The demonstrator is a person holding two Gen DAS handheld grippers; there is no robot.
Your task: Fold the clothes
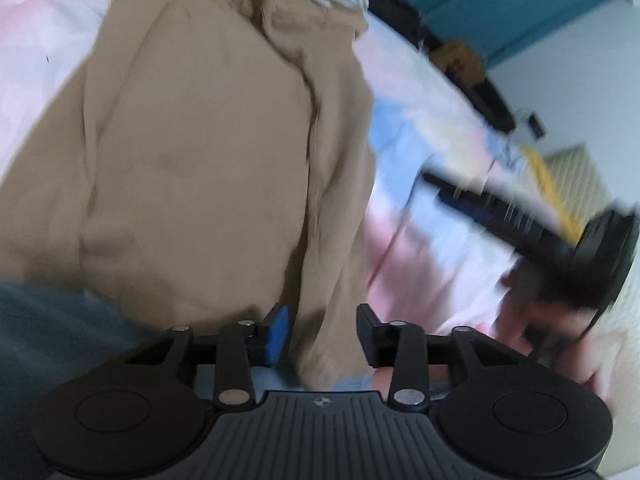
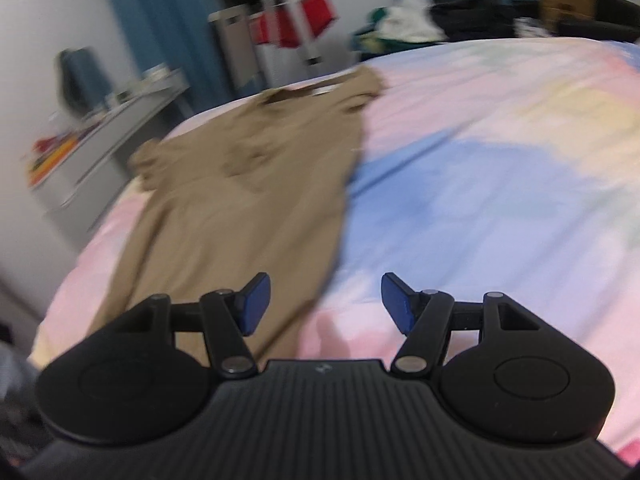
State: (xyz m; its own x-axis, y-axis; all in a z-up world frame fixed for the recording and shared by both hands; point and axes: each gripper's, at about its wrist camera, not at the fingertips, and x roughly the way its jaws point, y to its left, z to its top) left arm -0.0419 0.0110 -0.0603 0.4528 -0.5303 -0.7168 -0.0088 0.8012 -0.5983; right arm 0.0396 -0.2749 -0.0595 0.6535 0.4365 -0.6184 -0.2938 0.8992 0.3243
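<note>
Tan shirt (image 2: 248, 200) flat on bedspread (image 2: 480, 180); left gripper (image 1: 322, 332) and right gripper (image 2: 324, 304) both spread, empty. Risk: pinching bedspread too.

The bed (image 2: 500, 184) carried a pastel cover in pink, blue and pale yellow patches; a tan garment (image 2: 248, 200) lay spread directly on it, lengthwise toward the left side (creased along one edge in the left wrist view (image 1: 208, 152)); at the far edge a heap of mixed clothes (image 2: 404, 24) sat, though whether on the bed or behind it could not be told.
</note>
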